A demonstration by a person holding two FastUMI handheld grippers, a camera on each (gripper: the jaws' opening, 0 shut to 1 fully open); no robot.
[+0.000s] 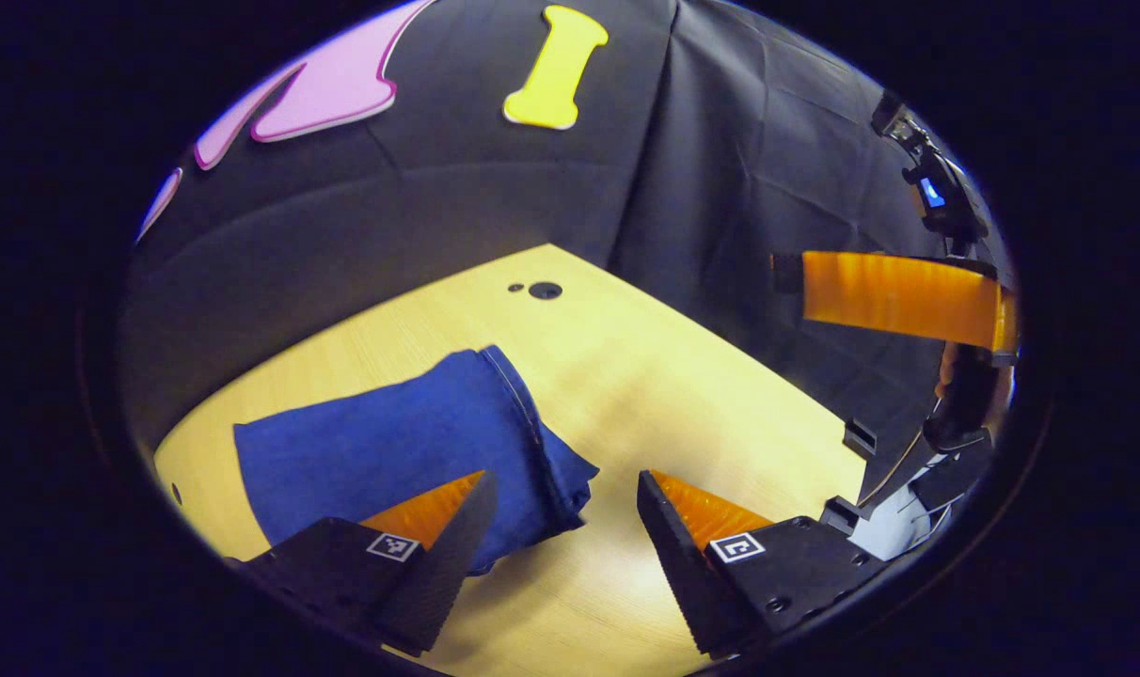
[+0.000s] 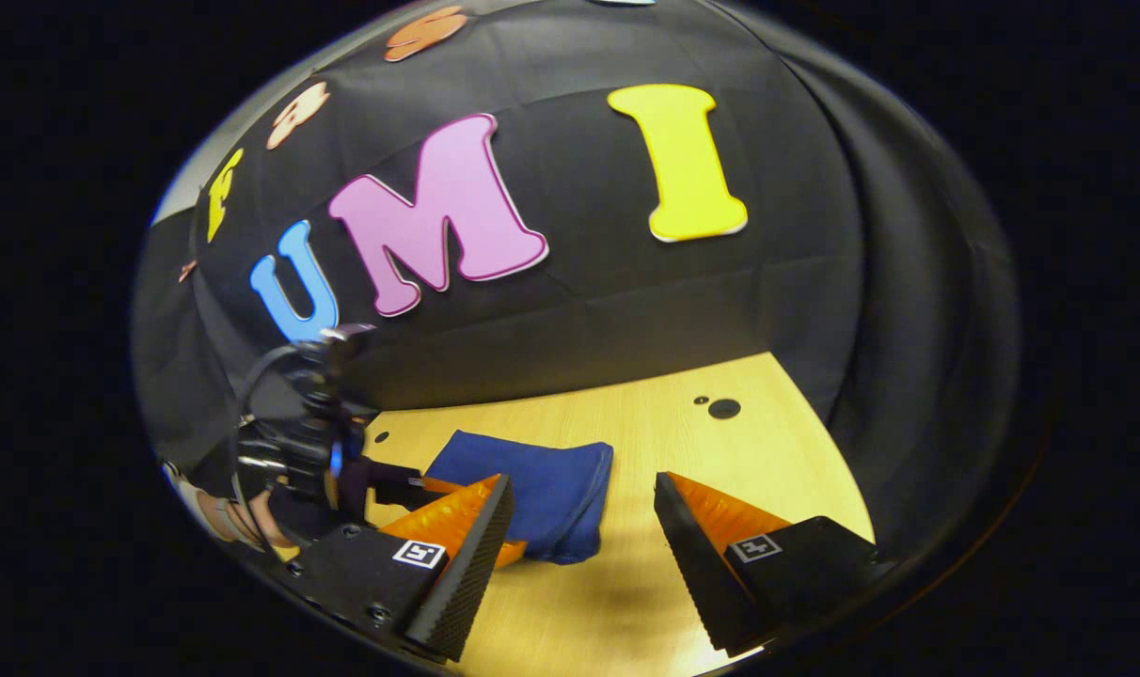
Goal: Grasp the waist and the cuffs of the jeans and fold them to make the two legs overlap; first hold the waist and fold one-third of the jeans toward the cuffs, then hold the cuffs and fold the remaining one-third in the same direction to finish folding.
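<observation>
We see the jeans [image 1: 391, 447] lying folded into a compact bundle on the wooden worktop [image 1: 645, 376], with nothing holding them. Our left hand-held gripper [image 1: 562, 527] hovers above the bundle's near edge, fingers spread and empty. Our right hand-held gripper [image 2: 581, 531] is likewise spread and empty, held above the worktop just beside the jeans [image 2: 532, 494], which lie near the booth's black cloth wall [image 2: 579, 310]
</observation>
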